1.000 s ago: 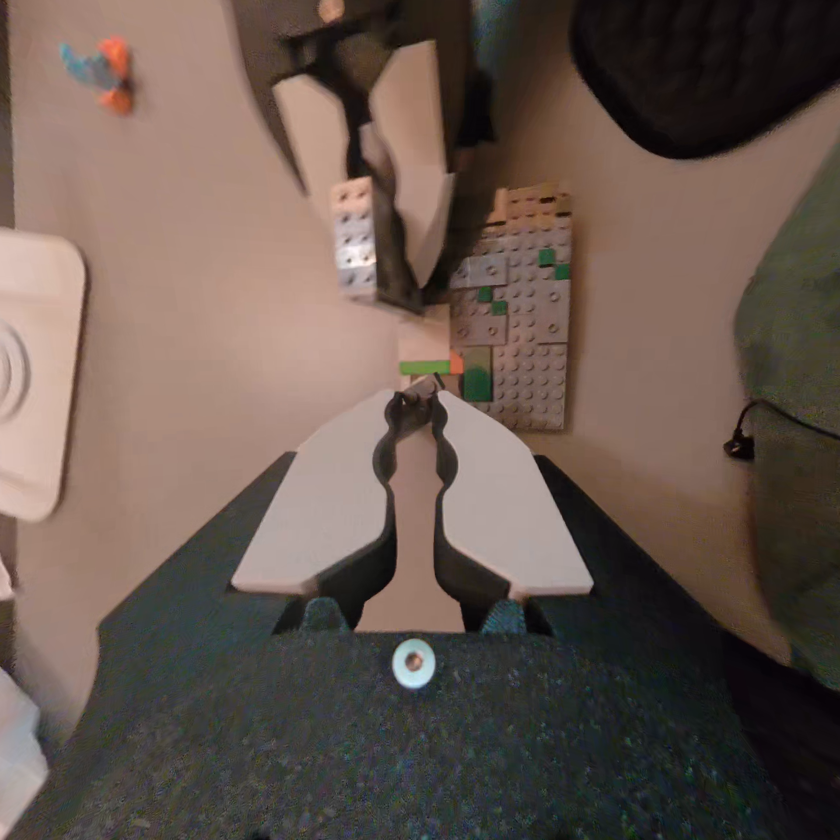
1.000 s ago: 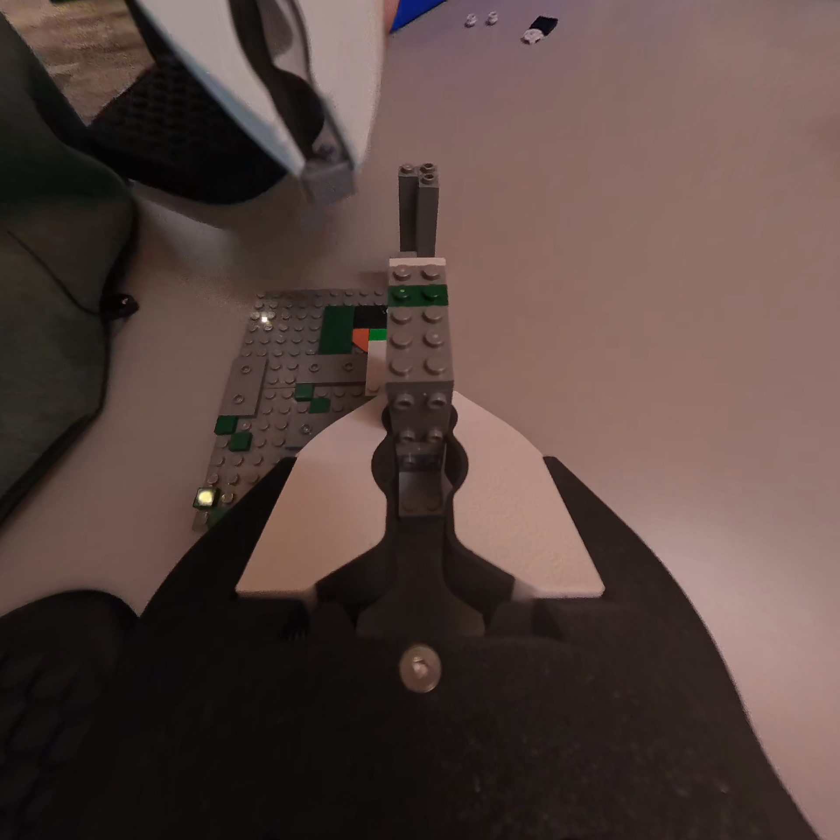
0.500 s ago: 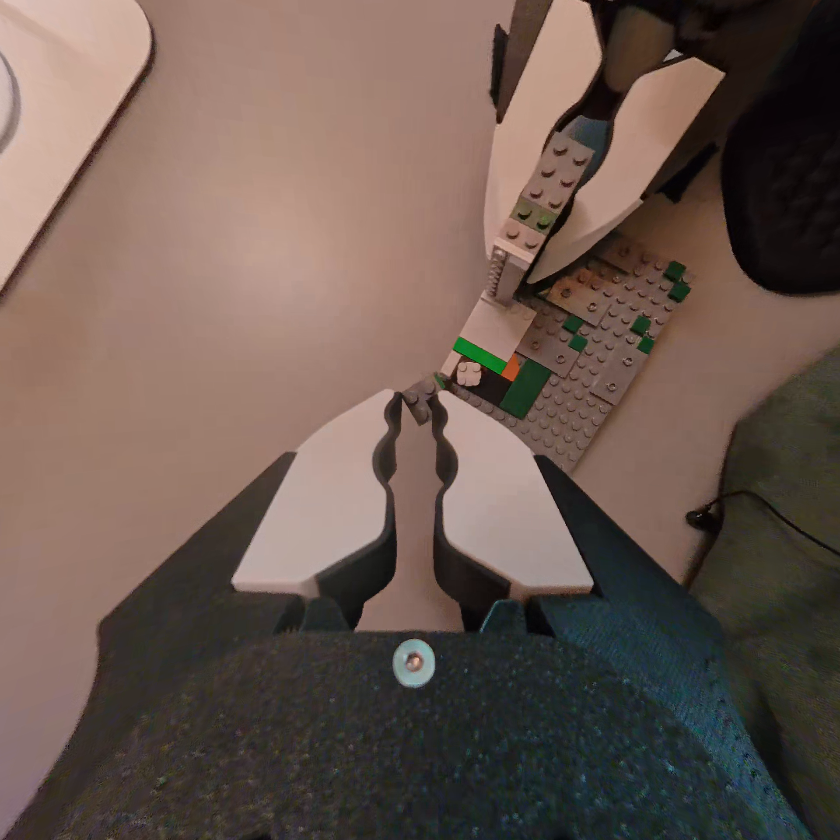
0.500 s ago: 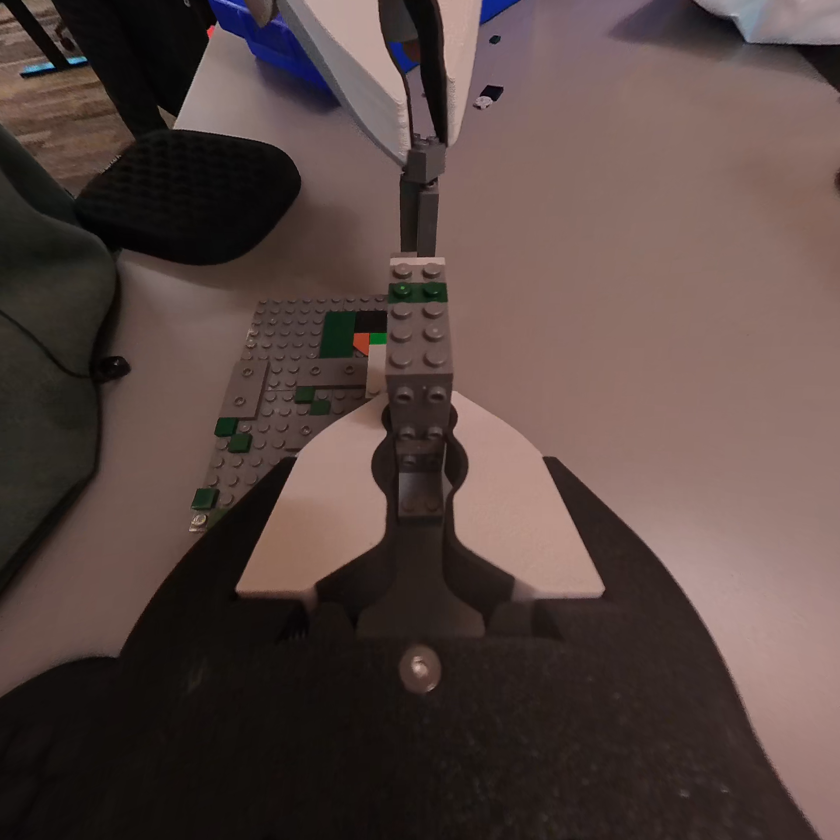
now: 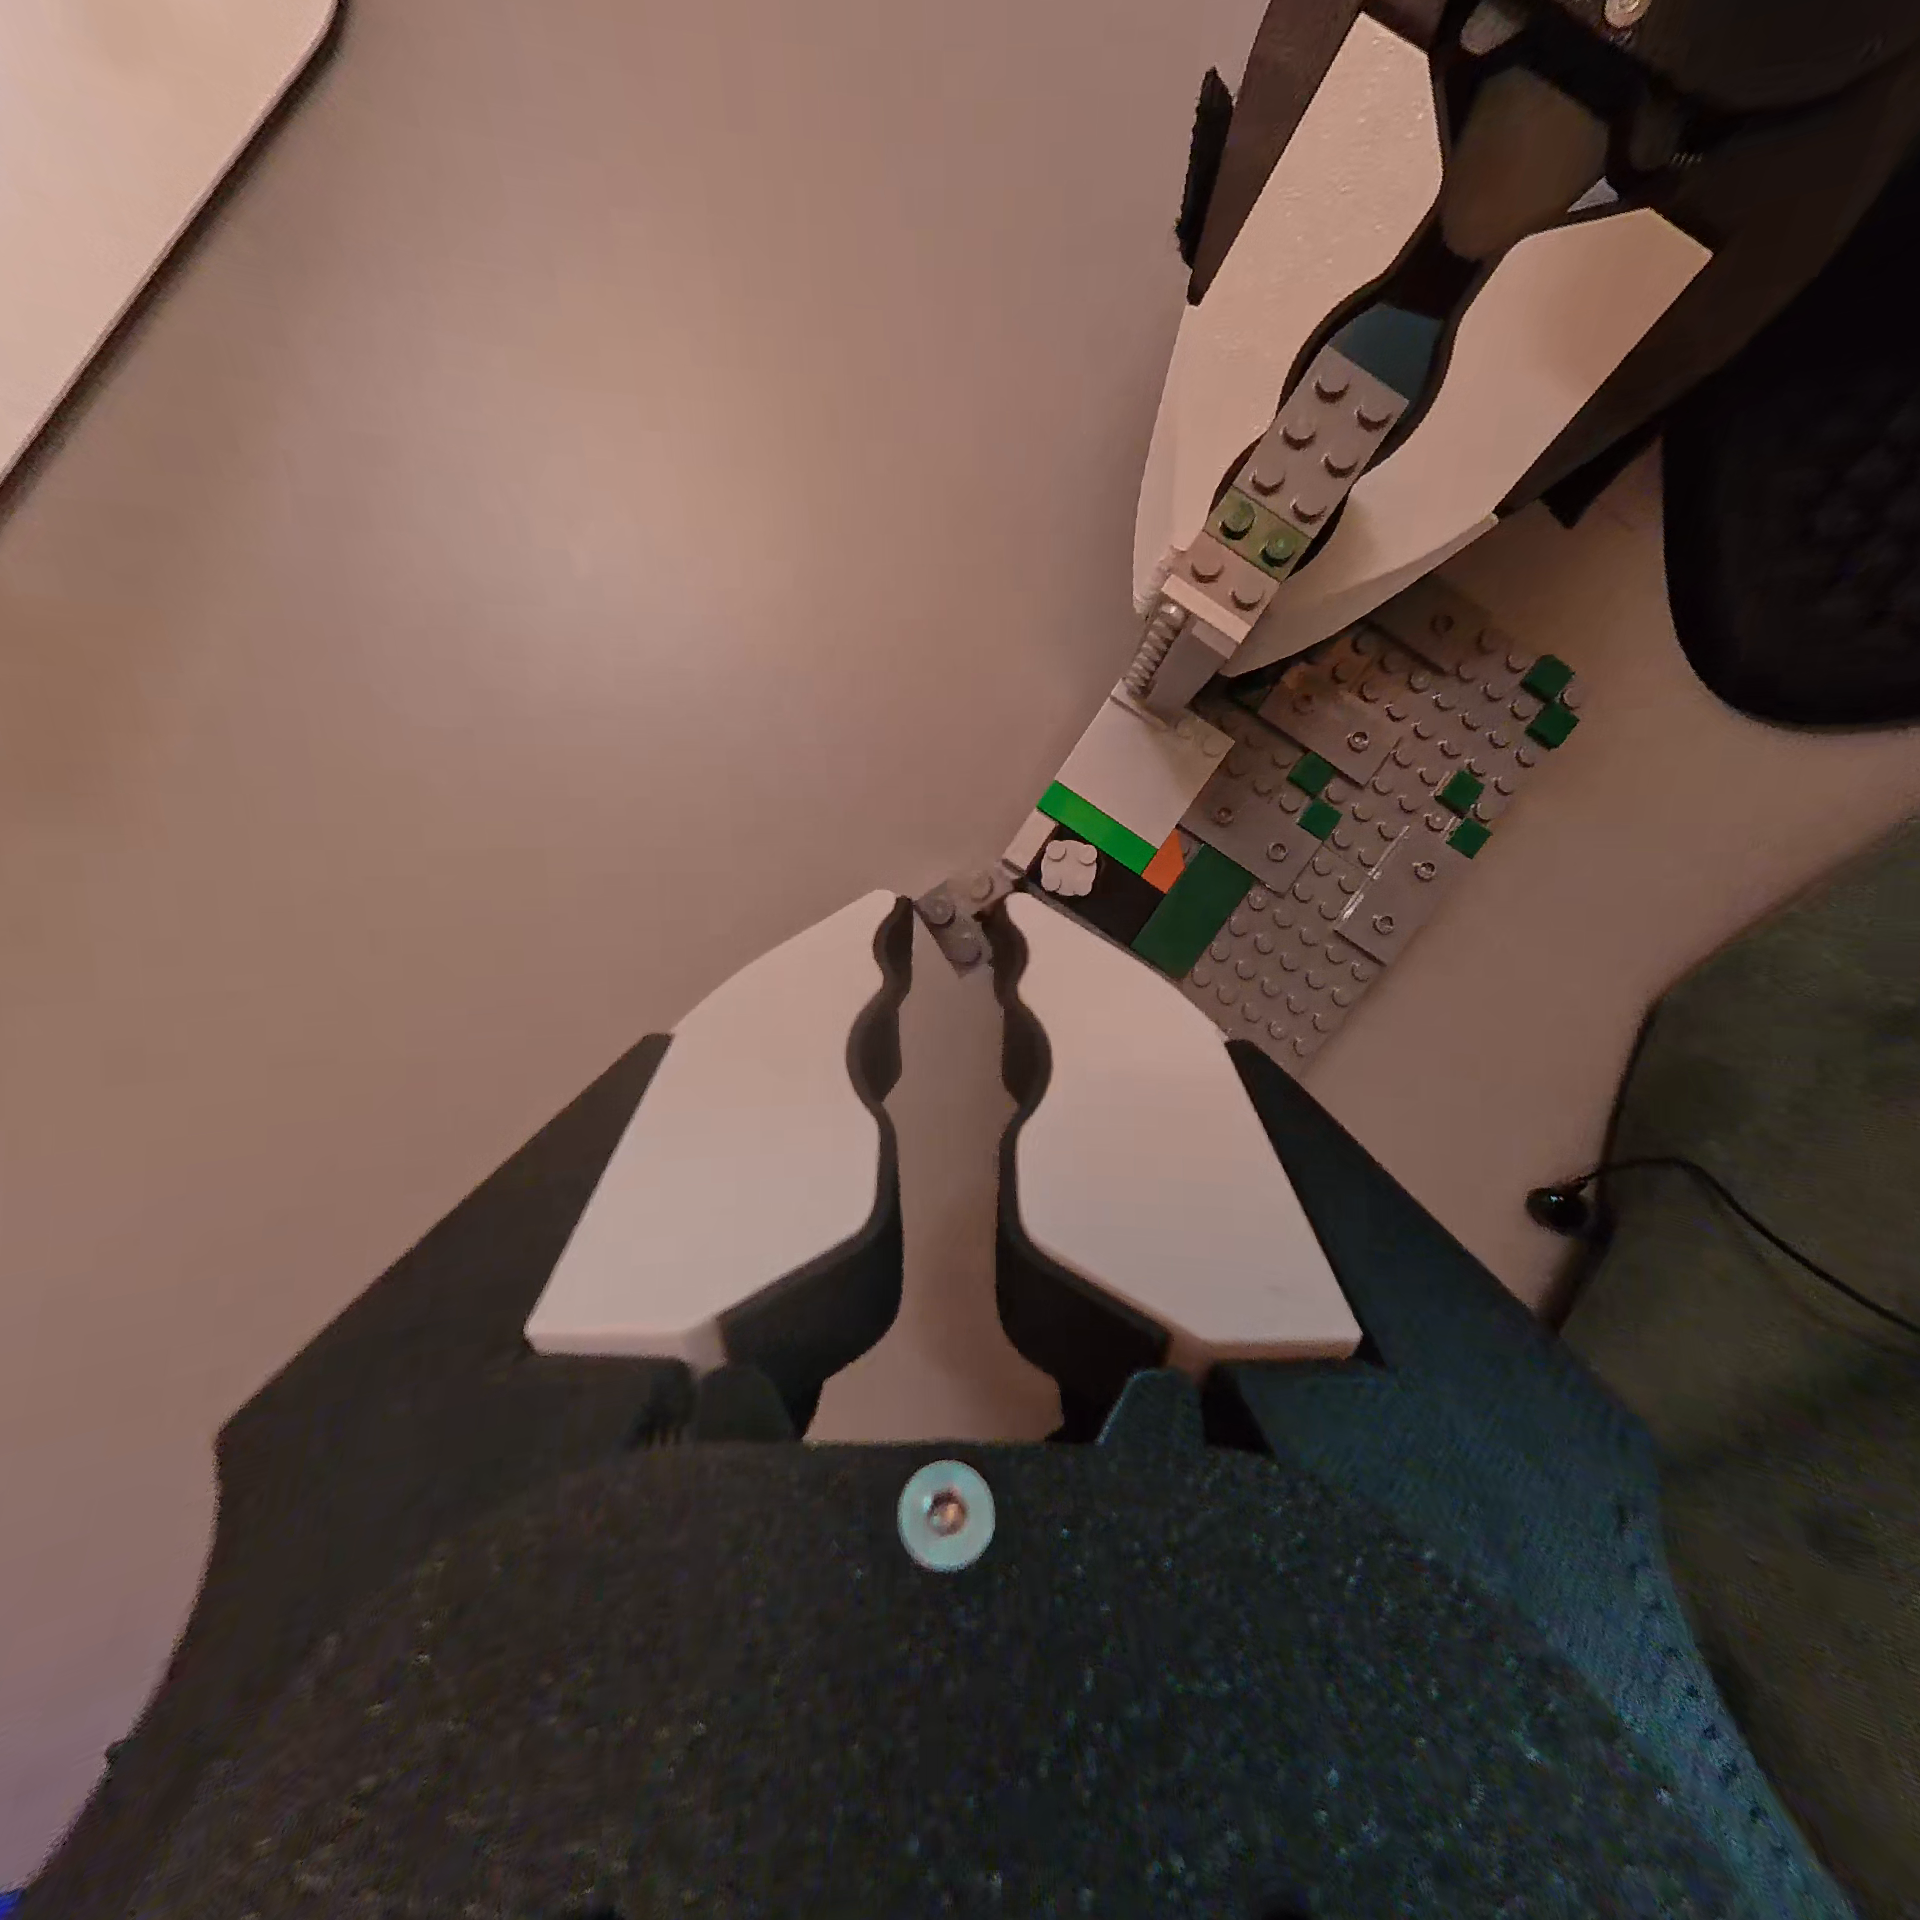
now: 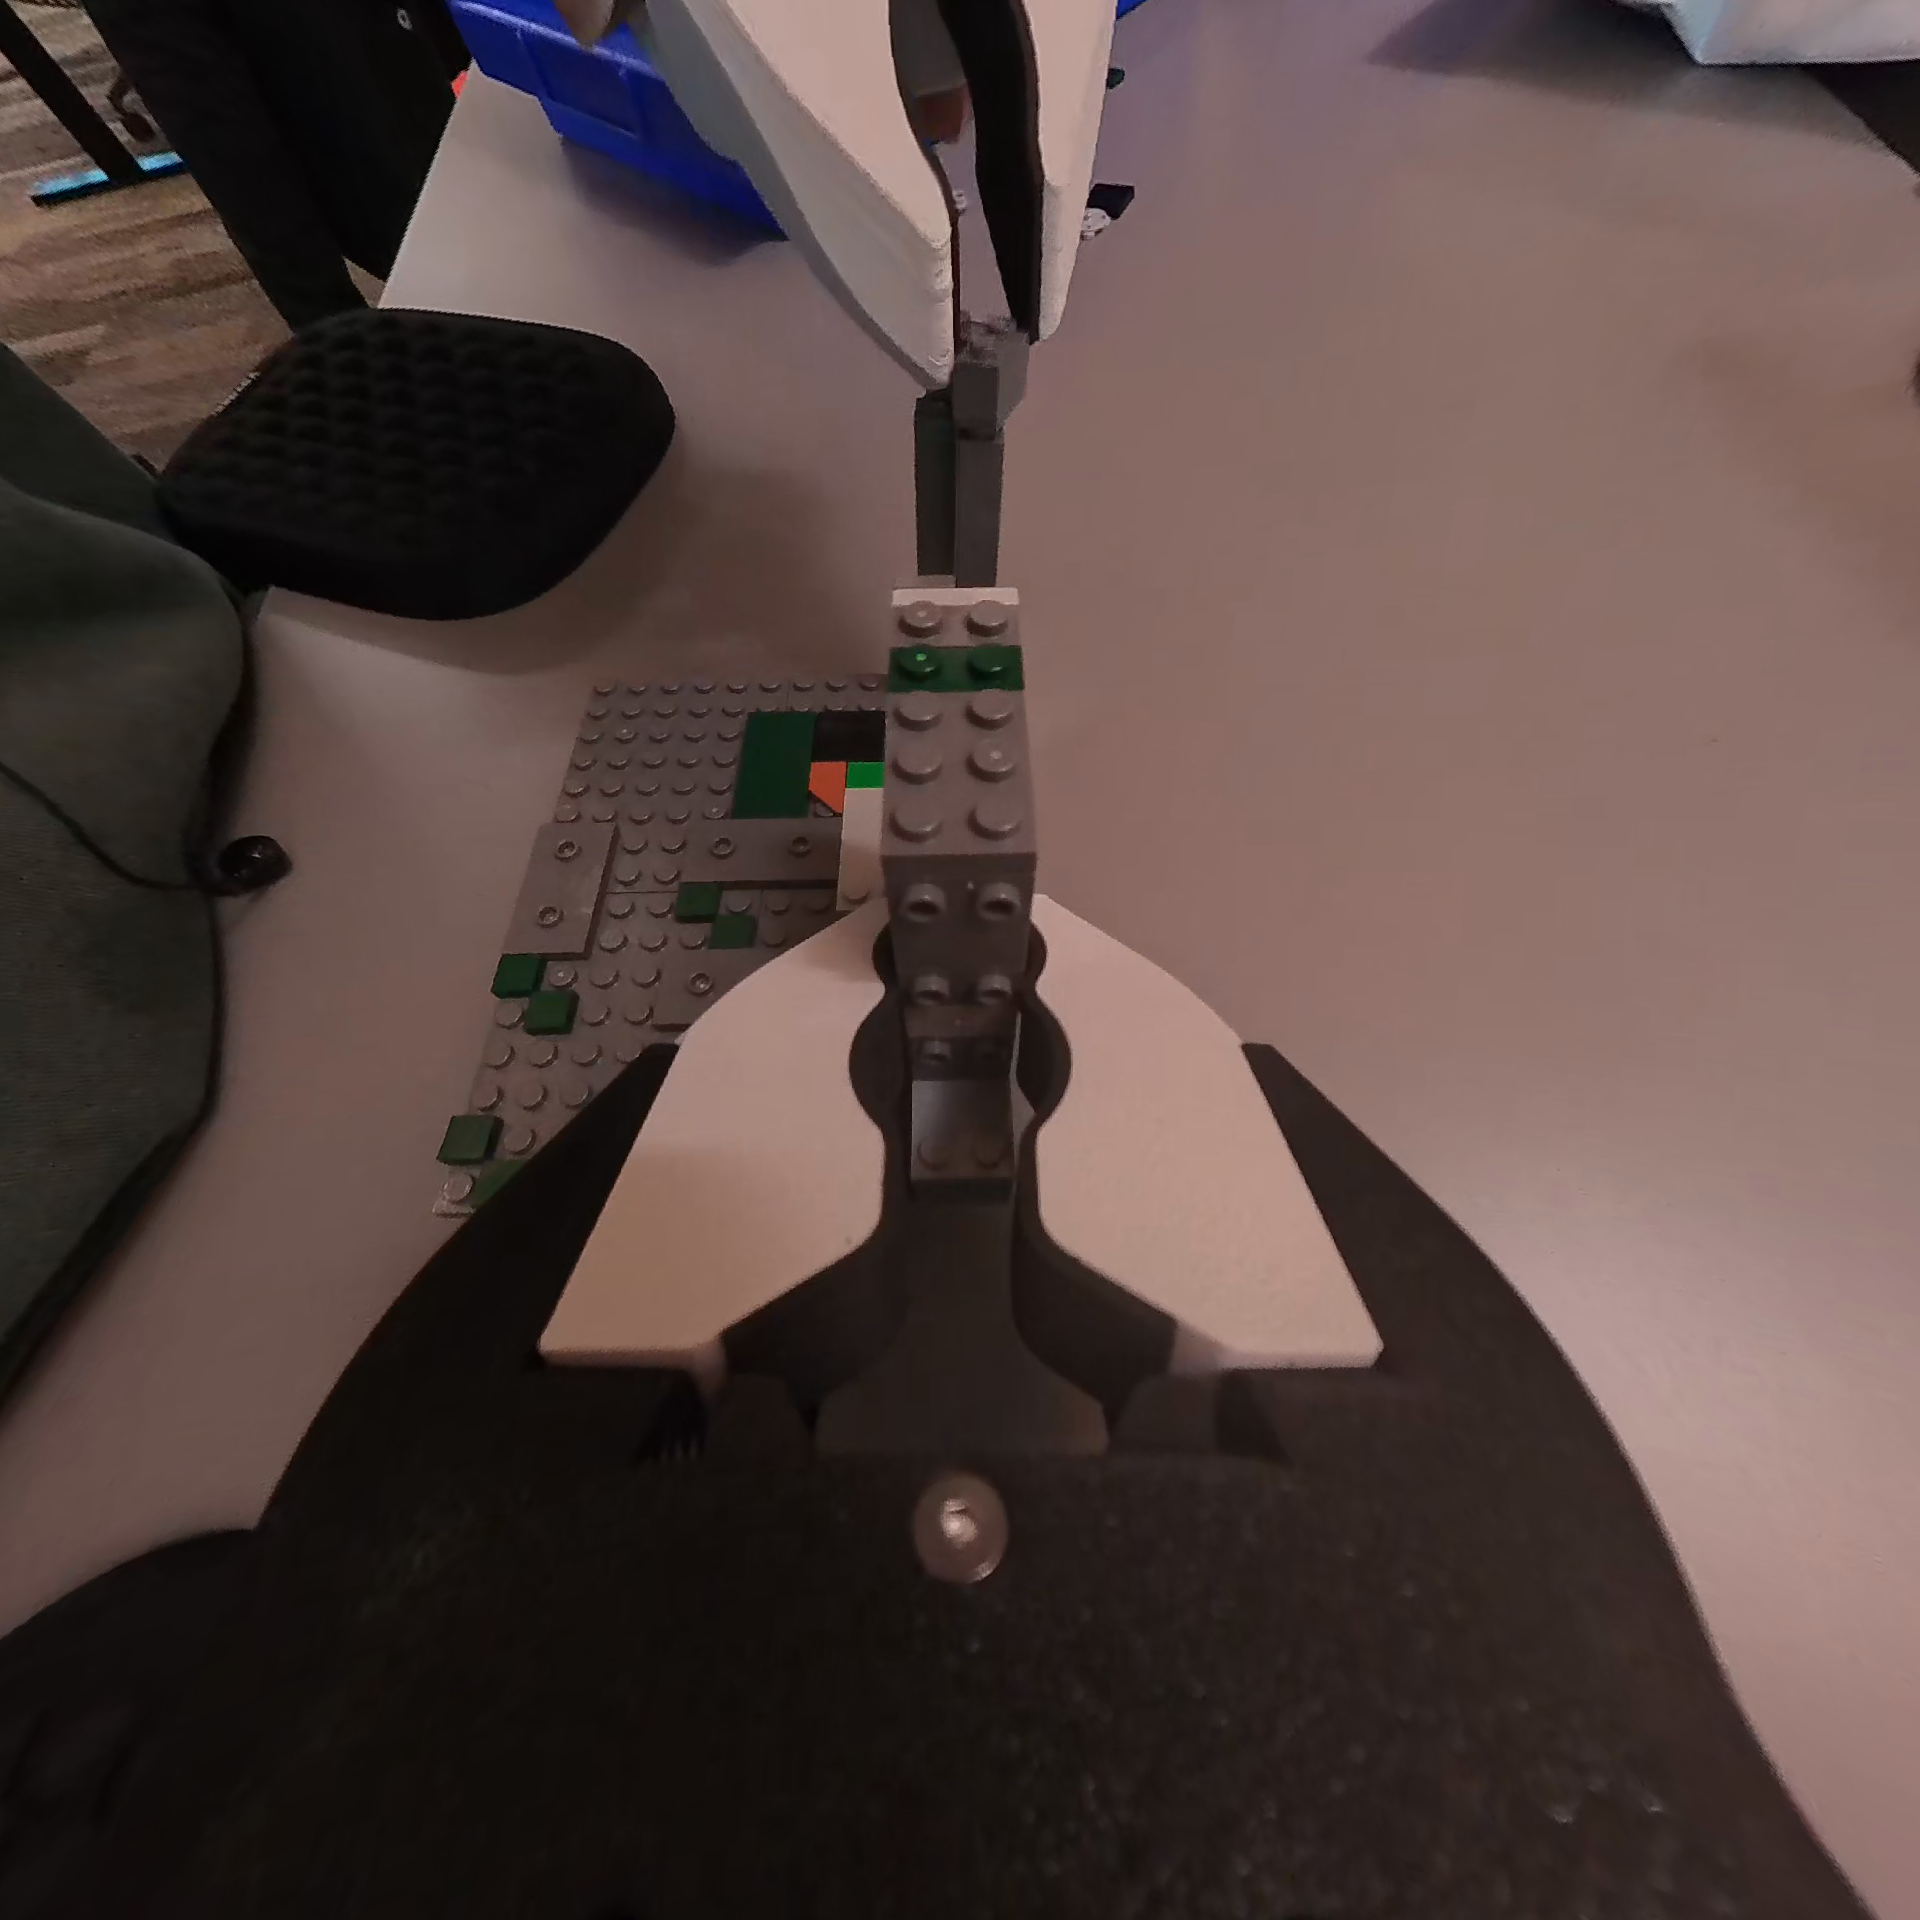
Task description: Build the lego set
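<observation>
A grey studded baseplate (image 6: 644, 883) with green, black and orange tiles lies on the table; it also shows in the left wrist view (image 5: 1351, 894). My right gripper (image 6: 961, 935) is shut on a grey brick stack (image 6: 961, 769) with a green and a white layer, at the baseplate's right edge. A thin dark grey column (image 6: 956, 499) rises at the stack's far end. My left gripper (image 5: 951, 925) is shut on a small grey plate (image 5: 961, 920) and holds it at the column's top. From the right wrist view it (image 6: 982, 332) comes down from above.
A black mesh pad (image 6: 416, 457) lies left of the baseplate, with a blue bin (image 6: 623, 114) behind it. Dark green cloth (image 6: 83, 831) and a black cable plug (image 6: 244, 862) are at the left. A white tray corner (image 5: 114, 187) is far left.
My left gripper has moved from up and left of the column down onto its top, with the small grey plate in it. My right gripper has kept still on the brick stack.
</observation>
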Demonstrator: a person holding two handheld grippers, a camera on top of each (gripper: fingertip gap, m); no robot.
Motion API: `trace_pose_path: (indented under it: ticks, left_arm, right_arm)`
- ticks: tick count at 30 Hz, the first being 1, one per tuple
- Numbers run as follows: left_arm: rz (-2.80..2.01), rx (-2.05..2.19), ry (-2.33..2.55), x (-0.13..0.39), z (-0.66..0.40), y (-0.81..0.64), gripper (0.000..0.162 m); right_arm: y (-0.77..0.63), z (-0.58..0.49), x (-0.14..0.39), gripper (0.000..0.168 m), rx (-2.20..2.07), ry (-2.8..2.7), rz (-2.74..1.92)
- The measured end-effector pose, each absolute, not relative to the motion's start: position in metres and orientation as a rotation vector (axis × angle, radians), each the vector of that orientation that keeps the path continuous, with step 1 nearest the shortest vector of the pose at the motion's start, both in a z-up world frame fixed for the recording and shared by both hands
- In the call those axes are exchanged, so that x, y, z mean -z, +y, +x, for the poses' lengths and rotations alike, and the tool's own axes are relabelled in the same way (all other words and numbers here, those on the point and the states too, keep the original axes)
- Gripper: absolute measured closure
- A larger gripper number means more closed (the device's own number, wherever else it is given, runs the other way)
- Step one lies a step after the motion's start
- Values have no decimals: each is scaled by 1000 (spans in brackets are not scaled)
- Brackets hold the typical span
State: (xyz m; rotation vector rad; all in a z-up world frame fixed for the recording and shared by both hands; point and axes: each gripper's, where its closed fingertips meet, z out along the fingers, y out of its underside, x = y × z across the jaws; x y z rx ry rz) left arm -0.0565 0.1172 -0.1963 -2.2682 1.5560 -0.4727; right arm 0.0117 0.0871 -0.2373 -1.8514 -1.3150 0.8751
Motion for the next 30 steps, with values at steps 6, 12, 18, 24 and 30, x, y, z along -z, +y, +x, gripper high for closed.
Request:
trace_pose_path:
  ticks: [6,12,18,24,30]
  left_arm:
    - [-2265,483,1561,196,-57,114,143]
    - [-2213,501,1616,191,-58,107,136]
    - [-2129,543,1696,189,-60,100,130]
    - [-2092,548,1704,186,-61,98,129]
    - [-2054,545,1695,178,-56,96,128]
  right_arm:
    - [86,11,237,152,-881,-1317,-1844]
    - [87,11,236,152,-882,-1320,-1823]
    - [86,11,234,152,-891,-1324,-1800]
    - [84,10,232,152,-902,-1327,-1783]
    - [83,10,227,152,-913,-1324,-1751]
